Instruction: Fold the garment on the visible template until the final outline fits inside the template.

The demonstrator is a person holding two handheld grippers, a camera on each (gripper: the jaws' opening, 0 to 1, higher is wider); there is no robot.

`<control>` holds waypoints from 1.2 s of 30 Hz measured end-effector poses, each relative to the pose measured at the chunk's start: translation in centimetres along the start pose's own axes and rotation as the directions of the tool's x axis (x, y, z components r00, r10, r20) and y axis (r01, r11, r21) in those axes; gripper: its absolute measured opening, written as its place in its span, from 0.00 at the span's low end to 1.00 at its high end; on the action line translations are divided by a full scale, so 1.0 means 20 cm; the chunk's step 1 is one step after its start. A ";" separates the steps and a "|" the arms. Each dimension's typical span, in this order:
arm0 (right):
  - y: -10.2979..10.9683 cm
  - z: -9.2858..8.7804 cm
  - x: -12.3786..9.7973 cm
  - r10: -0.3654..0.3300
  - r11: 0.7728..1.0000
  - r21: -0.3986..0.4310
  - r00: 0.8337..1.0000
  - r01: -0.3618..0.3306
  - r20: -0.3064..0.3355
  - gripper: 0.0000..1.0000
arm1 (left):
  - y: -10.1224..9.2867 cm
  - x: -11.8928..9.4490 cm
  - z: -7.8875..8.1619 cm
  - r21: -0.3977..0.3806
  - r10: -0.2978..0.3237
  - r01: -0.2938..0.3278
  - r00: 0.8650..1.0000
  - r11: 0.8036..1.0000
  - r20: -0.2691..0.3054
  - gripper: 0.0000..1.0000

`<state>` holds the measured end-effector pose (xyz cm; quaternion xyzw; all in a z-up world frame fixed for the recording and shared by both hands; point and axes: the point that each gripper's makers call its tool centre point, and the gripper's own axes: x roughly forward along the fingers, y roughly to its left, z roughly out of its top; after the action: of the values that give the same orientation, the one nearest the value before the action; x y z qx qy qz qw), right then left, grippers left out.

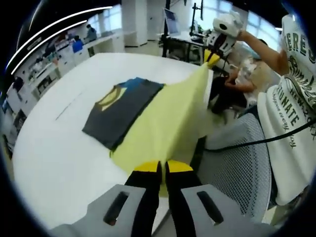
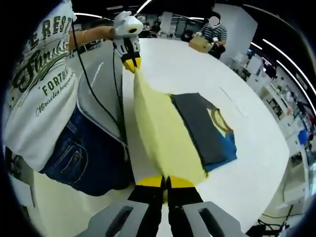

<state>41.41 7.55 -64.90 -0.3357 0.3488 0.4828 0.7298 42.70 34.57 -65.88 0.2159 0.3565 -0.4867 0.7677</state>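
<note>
I hold the yellow garment [image 1: 168, 118] lifted off the white table [image 1: 54, 158], each corner pinched by the left gripper [image 1: 161, 170] and right gripper [image 2: 164, 183]. Beside it lies the grey template [image 1: 121, 116]. The fabric looks light and limp; I keep hold at the corners.

Looked like an open-plan office or lab space. There was a big white table [image 1: 59, 148], long strip lights [image 1: 54, 29] on a dark ceiling, desks with a monitor [image 1: 172, 22] by the windows, benches along the wall [image 1: 44, 69], a mesh office chair [image 1: 237, 158], and someone working at the far end [image 2: 213, 30].
</note>
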 end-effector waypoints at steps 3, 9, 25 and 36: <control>-0.05 0.00 0.00 -0.014 1.000 -0.010 1.000 0.014 -0.003 0.00 | 0.03 0.01 0.02 0.028 0.022 -0.022 1.000 0.999 -0.002 0.01; -0.15 0.02 0.02 -0.040 0.999 -0.011 0.999 0.041 0.013 0.00 | 0.11 0.02 0.07 0.064 0.068 -0.067 0.998 0.996 -0.002 0.01; -0.45 0.13 0.05 -0.183 0.983 0.030 0.980 0.182 0.071 0.00 | 0.32 0.03 0.18 0.078 0.187 -0.191 0.981 0.979 0.047 0.02; -0.64 0.22 0.06 -0.302 0.952 0.077 0.949 0.295 0.095 0.00 | 0.52 0.01 0.32 0.102 0.303 -0.311 0.949 0.945 0.086 0.02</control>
<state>54.51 7.77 -61.69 -0.3357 0.2697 0.3728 0.8220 54.28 34.65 -62.07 0.2957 0.2632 -0.3879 0.8324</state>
